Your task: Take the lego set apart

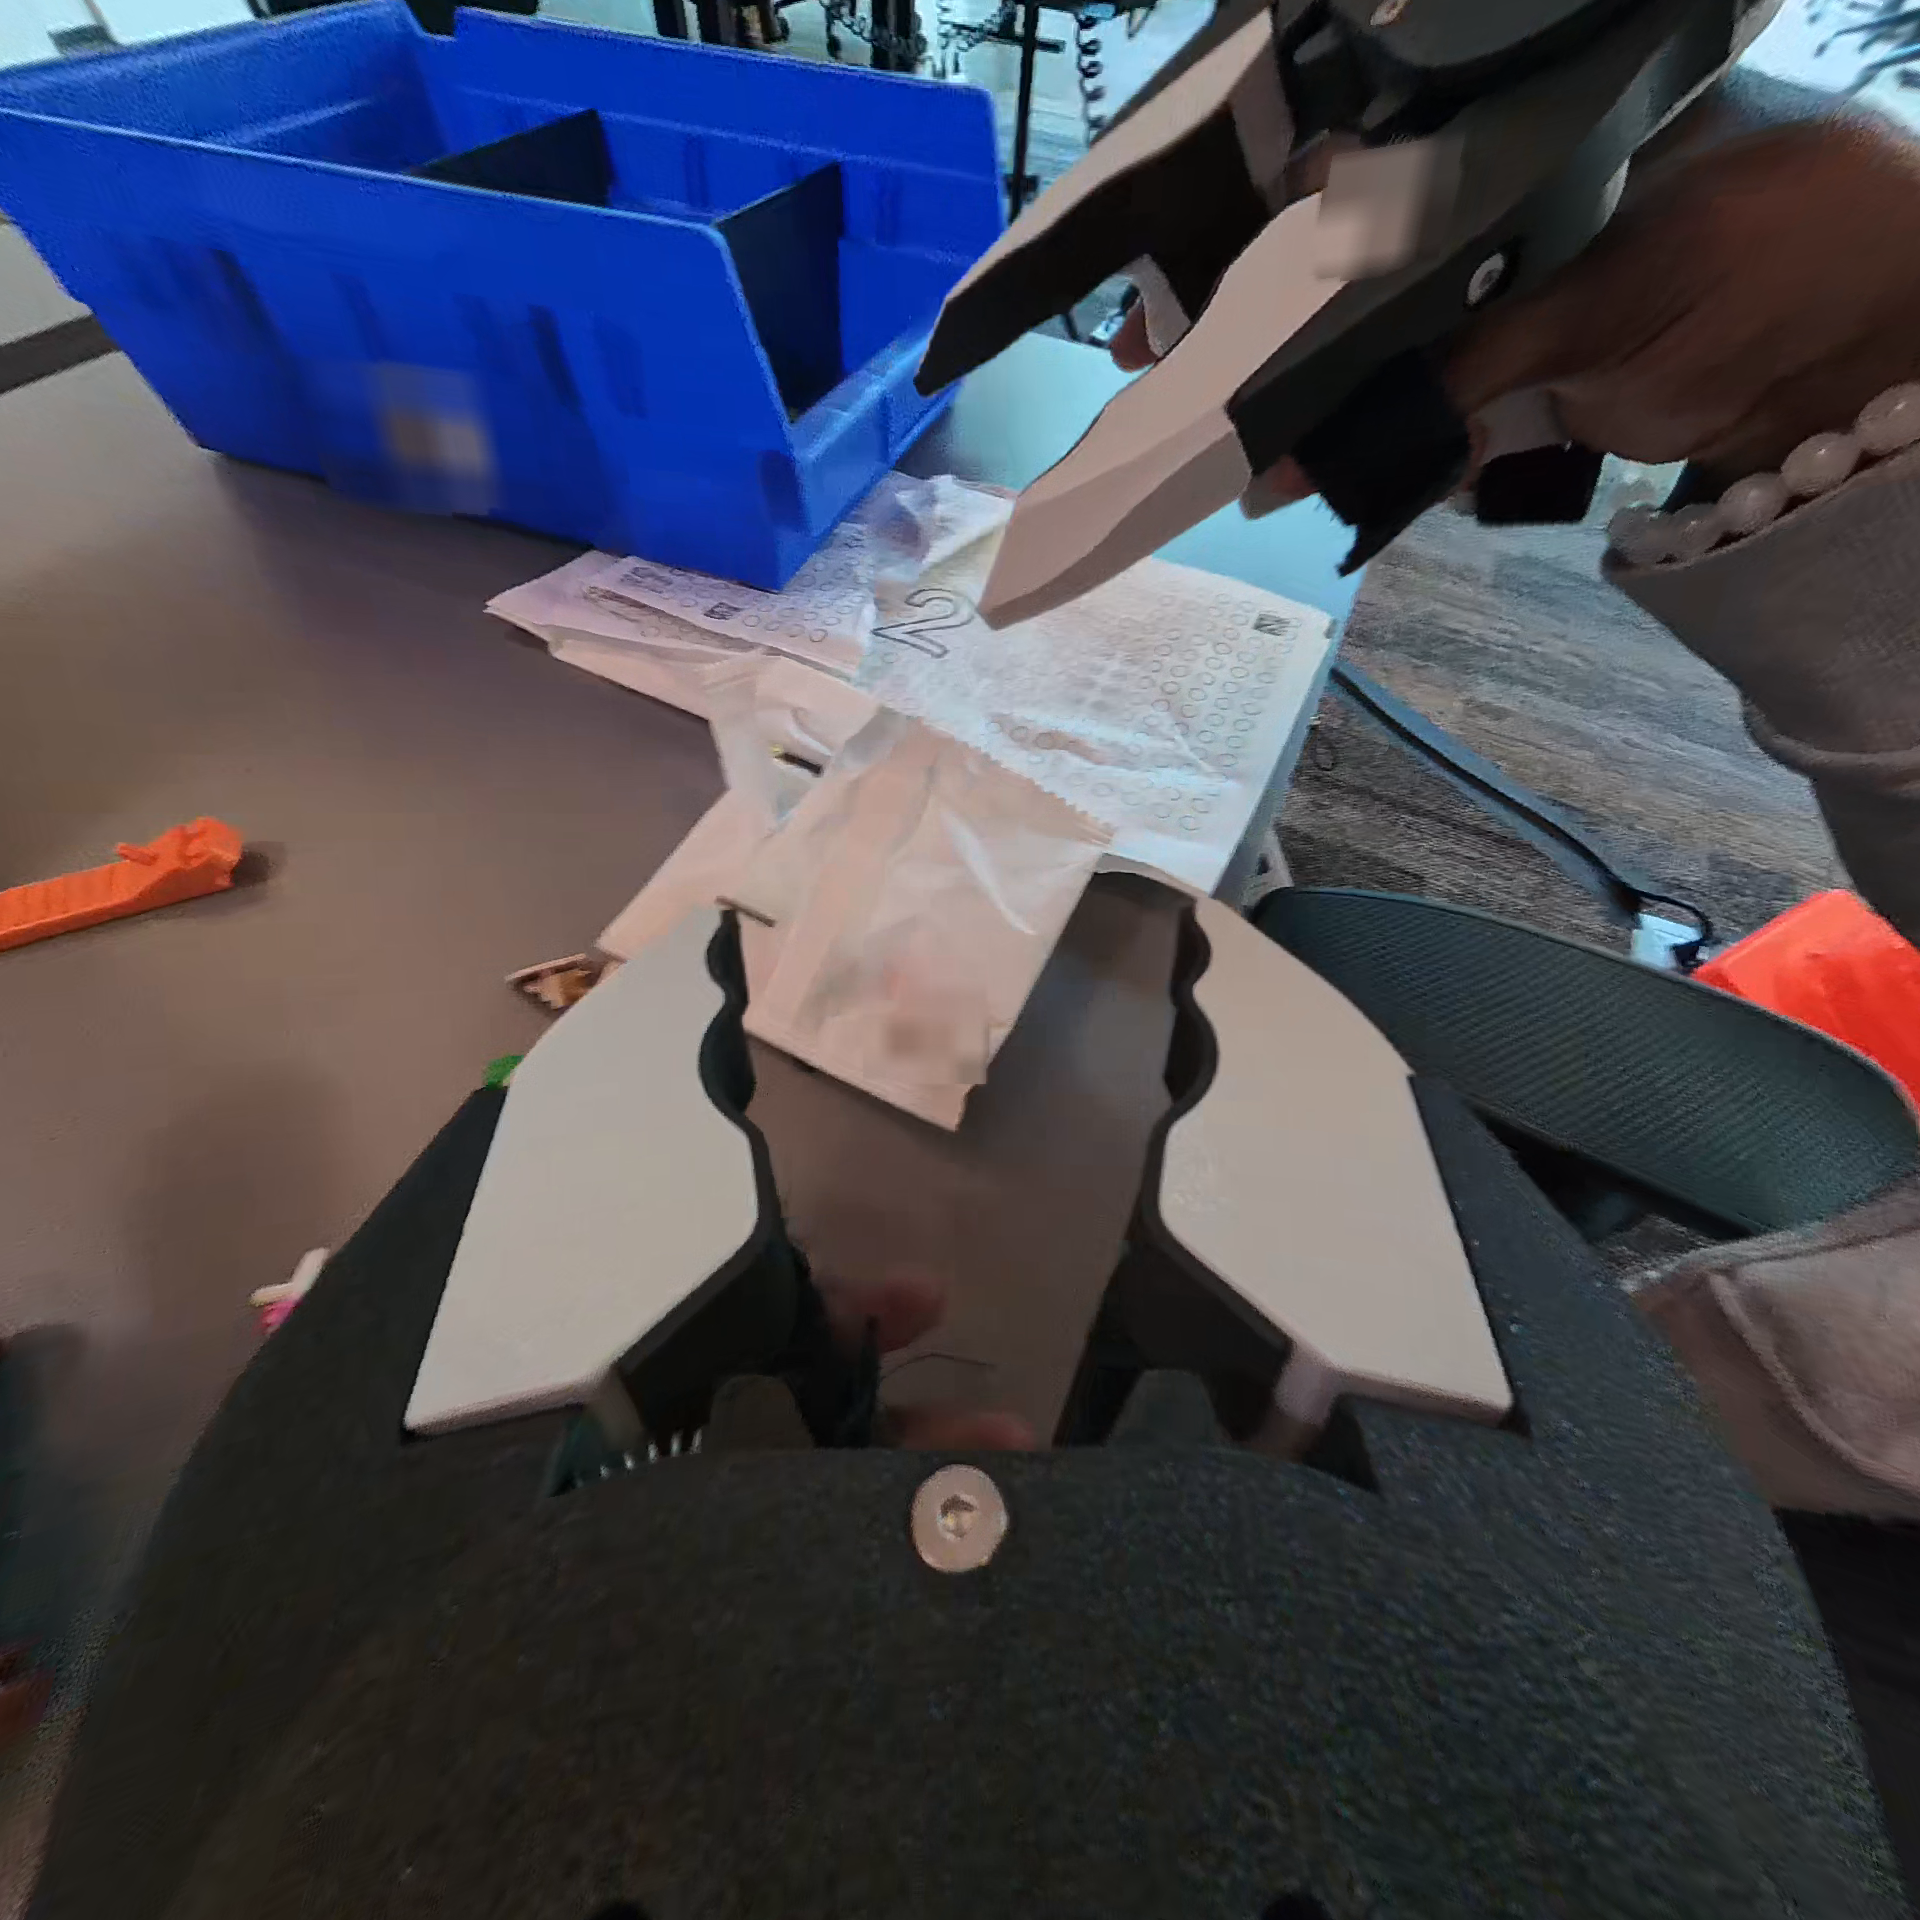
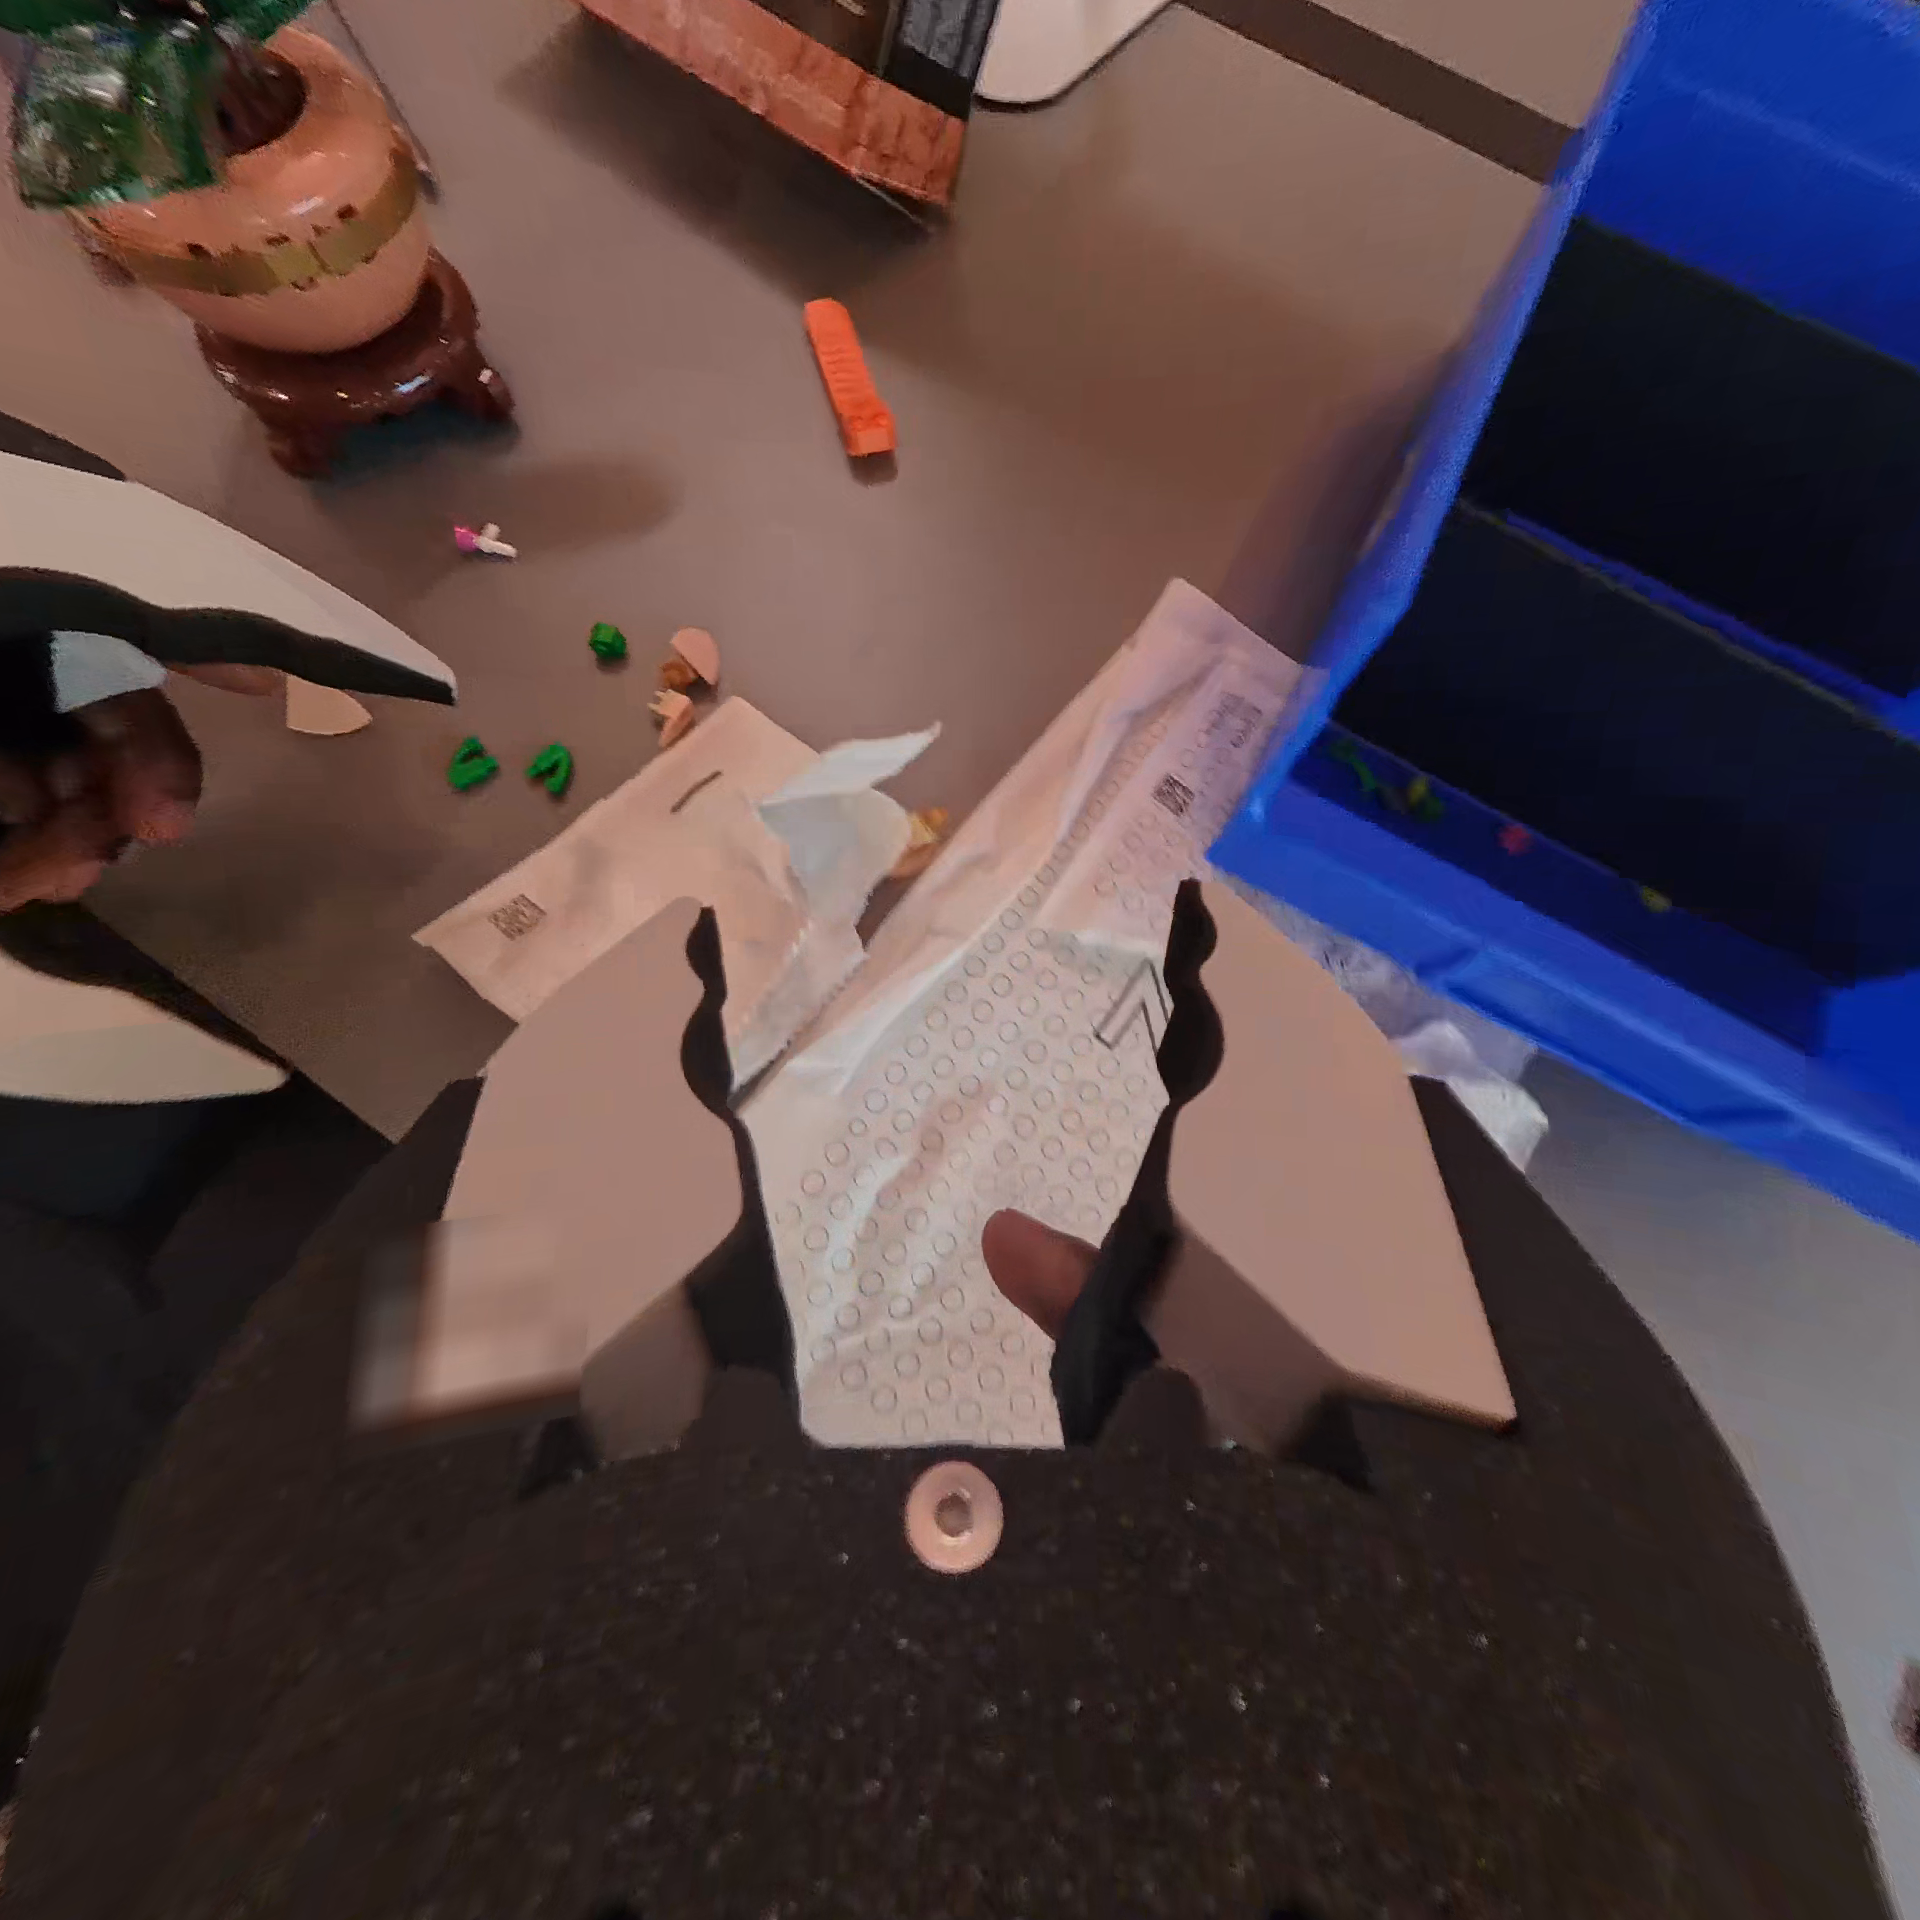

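The lego set, a potted plant model (image 2: 291, 260) with a tan pot on a brown stand, stands at the far left of the table. Loose pieces lie nearer: green ones (image 2: 473, 764), tan ones (image 2: 691, 660) and a pink and white one (image 2: 483, 540). My right gripper (image 2: 945, 904) is open and empty above white paper bags (image 2: 935, 1091); it also shows in the left wrist view (image 1: 961, 499). My left gripper (image 1: 956, 925) is open and empty over the bags (image 1: 935, 935). One of its fingers (image 2: 312, 634) shows at the left of the right wrist view.
A blue divided bin (image 1: 416, 312) stands behind the bags, with a few small pieces in its front compartment (image 2: 1392, 790). An orange brick separator (image 2: 847, 379) lies on the table. A cardboard box (image 2: 831, 94) stands at the back. A dark chair (image 1: 1558, 1039) is beside the table's edge.
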The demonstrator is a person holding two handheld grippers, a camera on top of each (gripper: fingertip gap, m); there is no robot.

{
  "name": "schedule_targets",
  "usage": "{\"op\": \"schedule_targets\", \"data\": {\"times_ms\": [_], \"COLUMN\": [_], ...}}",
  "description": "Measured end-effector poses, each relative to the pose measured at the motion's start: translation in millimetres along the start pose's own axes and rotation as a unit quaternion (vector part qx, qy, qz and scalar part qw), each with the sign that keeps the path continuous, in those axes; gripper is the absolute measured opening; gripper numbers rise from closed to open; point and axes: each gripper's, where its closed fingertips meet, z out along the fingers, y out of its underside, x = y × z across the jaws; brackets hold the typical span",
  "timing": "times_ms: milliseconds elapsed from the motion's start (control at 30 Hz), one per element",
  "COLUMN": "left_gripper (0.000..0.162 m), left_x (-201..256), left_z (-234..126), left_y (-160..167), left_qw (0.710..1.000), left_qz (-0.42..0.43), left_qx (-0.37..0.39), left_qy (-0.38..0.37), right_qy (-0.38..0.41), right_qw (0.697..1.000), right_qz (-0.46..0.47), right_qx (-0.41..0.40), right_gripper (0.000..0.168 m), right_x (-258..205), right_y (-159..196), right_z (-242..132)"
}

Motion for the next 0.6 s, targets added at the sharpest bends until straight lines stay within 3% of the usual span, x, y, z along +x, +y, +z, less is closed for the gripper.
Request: {"op": "schedule_targets", "data": {"times_ms": [100,267,400,533,600], "left_gripper": [0.091,0.125,0.146,0.145,0.133], "left_x": [25,81,84,35,20], "left_z": [9,31,49,66,71], "left_y": [-7,-26,-45,-83,-105], "left_qw": [0.999,0.989,0.991,0.999,0.999], "left_qz": [-0.012,-0.032,-0.028,0.008,0.004], "left_qx": [0.01,0.02,0.012,0.025,0.042], "left_qy": [0.042,0.143,0.133,0.038,0.03], "right_qy": [0.023,0.069,0.091,0.091,0.091], "right_qw": [0.999,0.992,0.986,0.984,0.981], "right_qz": [0.03,0.105,0.138,0.151,0.163], "right_qx": [-0.007,0.009,0.005,0.031,0.052], "right_gripper": [0.088,0.114,0.127,0.127,0.117], "right_x": [12,47,67,77,81], "right_y": [27,66,86,83,74], "right_z": [-12,-28,-30,-25,-26]}}
